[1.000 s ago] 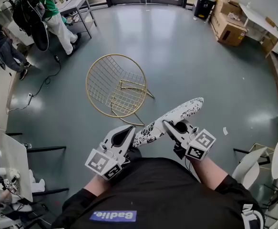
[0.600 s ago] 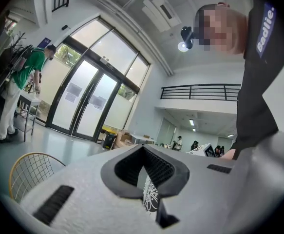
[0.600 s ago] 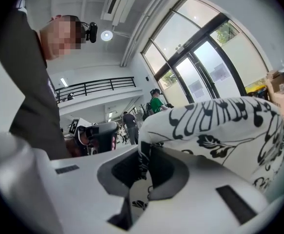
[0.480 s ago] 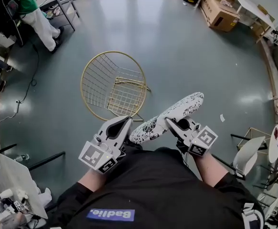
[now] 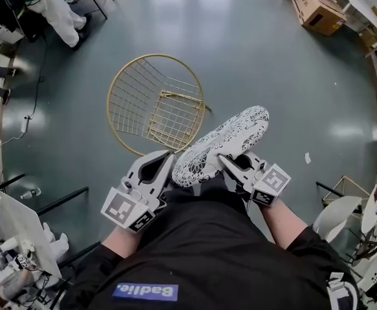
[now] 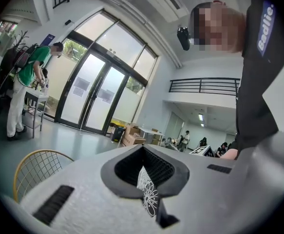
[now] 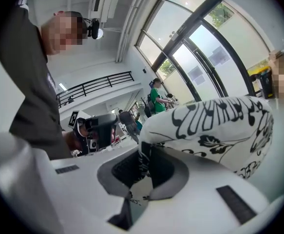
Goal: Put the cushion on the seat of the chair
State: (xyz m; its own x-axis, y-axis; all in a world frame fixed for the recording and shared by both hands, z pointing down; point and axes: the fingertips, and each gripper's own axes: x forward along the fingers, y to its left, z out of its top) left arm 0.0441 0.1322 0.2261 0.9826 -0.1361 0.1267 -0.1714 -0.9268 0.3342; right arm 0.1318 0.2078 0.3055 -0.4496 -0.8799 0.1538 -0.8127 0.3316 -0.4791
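Floor: grey-green and glossy [image 5: 272,76], it spreads wide below you; no tabletop takes part.
Chair: the gold wire chair [image 5: 154,102] stands left of centre with its mesh seat bare.
Left hand-held gripper: it [image 5: 164,157] is clamped on the cushion's near corner, and its own view shows patterned fabric pinched between the jaws.
Cushion: the black-and-white floral cushion [image 5: 224,141] hangs in the air between both grippers, just beside the chair's front rim and not on the seat.
Right hand-held gripper: it [image 5: 226,161] is pinched tight on the cushion's near edge.
Change: within the last second you have closed on the chair, and the cushion has tipped from edge-on to show its broad face.
Meaning: the carry looks nearly over; what probably remains is to lay the cushion on the seat and let go.
Writing: none reads on cushion or chair. The gripper cubes carry square black-and-white markers. The blue patch [image 5: 145,292] on your black top has white lettering.
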